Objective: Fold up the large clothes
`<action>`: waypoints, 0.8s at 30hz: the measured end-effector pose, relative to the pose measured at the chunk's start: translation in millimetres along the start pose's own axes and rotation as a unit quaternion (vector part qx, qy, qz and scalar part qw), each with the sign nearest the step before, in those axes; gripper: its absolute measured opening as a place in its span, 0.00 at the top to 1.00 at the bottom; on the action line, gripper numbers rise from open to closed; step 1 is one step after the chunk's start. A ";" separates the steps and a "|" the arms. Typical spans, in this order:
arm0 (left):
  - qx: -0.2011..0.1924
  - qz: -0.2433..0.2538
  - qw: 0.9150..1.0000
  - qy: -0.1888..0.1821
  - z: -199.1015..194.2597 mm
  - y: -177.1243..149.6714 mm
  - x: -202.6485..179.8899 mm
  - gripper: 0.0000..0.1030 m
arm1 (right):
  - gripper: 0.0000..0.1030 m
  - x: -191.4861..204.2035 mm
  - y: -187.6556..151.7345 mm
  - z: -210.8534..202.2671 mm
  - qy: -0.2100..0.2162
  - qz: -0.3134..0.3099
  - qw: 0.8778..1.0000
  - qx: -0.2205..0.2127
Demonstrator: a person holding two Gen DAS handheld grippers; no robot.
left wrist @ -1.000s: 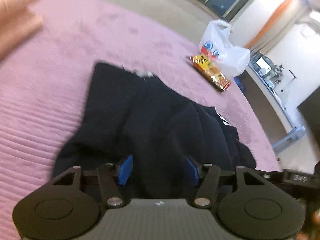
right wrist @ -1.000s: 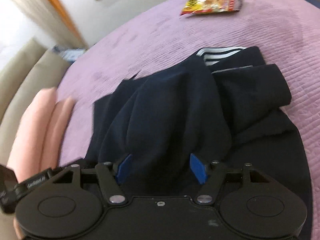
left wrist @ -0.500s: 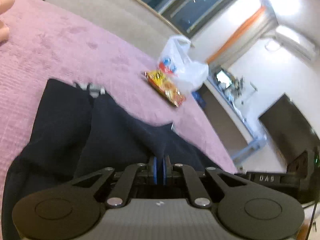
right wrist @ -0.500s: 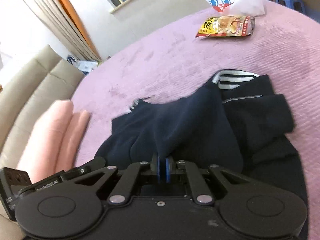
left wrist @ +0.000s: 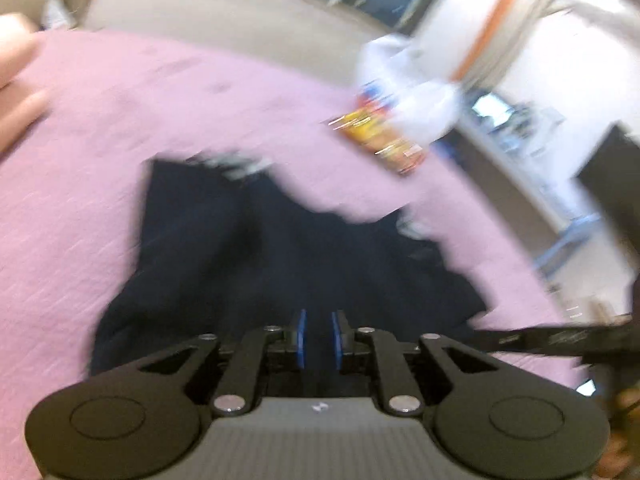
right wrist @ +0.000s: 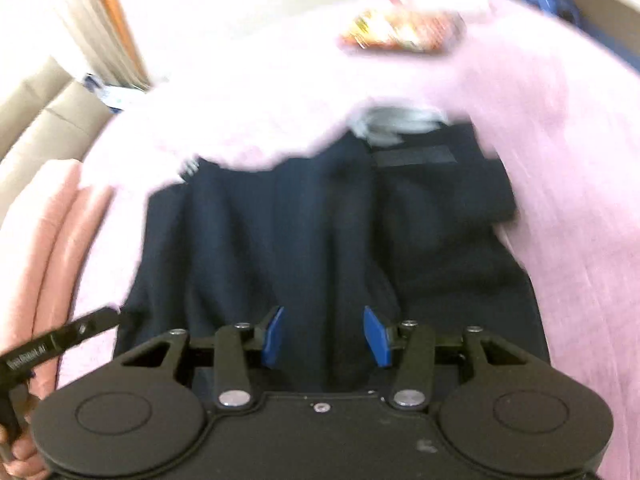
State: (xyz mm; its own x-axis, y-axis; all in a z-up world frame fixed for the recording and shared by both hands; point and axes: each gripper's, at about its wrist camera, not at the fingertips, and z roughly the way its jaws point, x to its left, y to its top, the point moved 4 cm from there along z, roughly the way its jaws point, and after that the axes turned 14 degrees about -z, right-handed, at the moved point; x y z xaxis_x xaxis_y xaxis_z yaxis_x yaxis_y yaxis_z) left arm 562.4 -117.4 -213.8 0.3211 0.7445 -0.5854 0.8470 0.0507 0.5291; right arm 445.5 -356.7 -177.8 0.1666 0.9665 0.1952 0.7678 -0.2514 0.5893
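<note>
Your left gripper point(left wrist: 318, 338) hovers low over the dark navy garment point(left wrist: 280, 264) bunched on the pink bedspread point(left wrist: 100, 140), jaws narrowly parted, while your right gripper point(right wrist: 324, 336) gapes wide above it, both gripping nothing.

- Left wrist cam is sitting low over the near edge of the pink bedspread point(left wrist: 100, 128), looking forward along its fingers, close over the dark garment point(left wrist: 248, 248).
- Right wrist cam is looking the same way from just beside it, also close.
- Both are sharing the garment point(right wrist: 320, 220), snack packet point(left wrist: 380, 140) point(right wrist: 400, 32) near the far edge; both blurred.
</note>
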 end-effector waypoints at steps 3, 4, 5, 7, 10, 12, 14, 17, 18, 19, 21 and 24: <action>0.047 0.005 0.999 -0.014 43.2 -3.7 -10.8 0.81 | 0.50 13.5 2.6 24.3 -0.009 -0.028 1.000 0.008; 0.067 0.004 0.998 0.000 58.2 -8.9 -8.6 0.82 | 0.50 13.9 -3.8 34.8 -0.006 -0.027 0.999 0.026; 0.088 0.001 0.996 0.026 75.0 -14.0 0.5 0.88 | 0.50 11.2 -11.5 41.8 0.005 -0.016 0.999 0.046; 0.093 -0.005 0.993 0.067 86.6 -22.6 22.1 0.88 | 0.50 7.0 -24.5 57.5 0.025 0.010 0.997 0.079; 0.099 -0.046 0.992 0.061 82.0 -29.9 58.4 0.89 | 0.51 2.4 -43.0 70.3 0.027 0.012 0.996 0.090; 0.103 -0.100 0.989 0.035 70.8 -28.8 78.3 0.95 | 0.50 2.1 -47.1 74.0 0.027 0.003 0.996 0.082; 0.095 -0.115 0.988 0.035 62.7 -25.5 84.8 0.97 | 0.50 6.0 -45.1 70.5 0.026 -0.006 0.996 0.085; 0.086 -0.111 0.990 0.017 35.6 -22.9 82.0 0.94 | 0.48 3.3 -39.1 59.4 0.043 -0.002 0.996 0.078; 0.082 -0.103 0.991 0.011 20.8 -24.0 77.2 0.92 | 0.48 -0.5 -38.3 47.9 0.052 0.004 0.997 0.063; 0.077 -0.092 0.993 0.008 5.3 -24.4 74.9 0.88 | 0.48 -4.4 -38.5 34.4 0.058 0.006 0.997 0.046; 0.072 -0.070 0.995 0.020 -23.8 -28.7 66.8 0.87 | 0.43 -10.4 -44.0 1.9 0.051 0.001 0.998 0.028; 0.069 -0.037 0.994 0.081 -59.4 -40.8 68.7 0.82 | 0.41 -24.7 -65.3 -32.0 0.026 0.004 0.999 0.034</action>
State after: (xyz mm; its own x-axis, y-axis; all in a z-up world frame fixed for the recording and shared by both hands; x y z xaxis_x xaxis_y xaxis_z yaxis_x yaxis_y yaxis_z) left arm 524.8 -28.8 -239.1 0.1933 0.8401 -0.5069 0.9192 0.0256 0.3930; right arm 371.4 -365.9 -196.0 0.1420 0.9600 0.2413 0.8067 -0.2535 0.5338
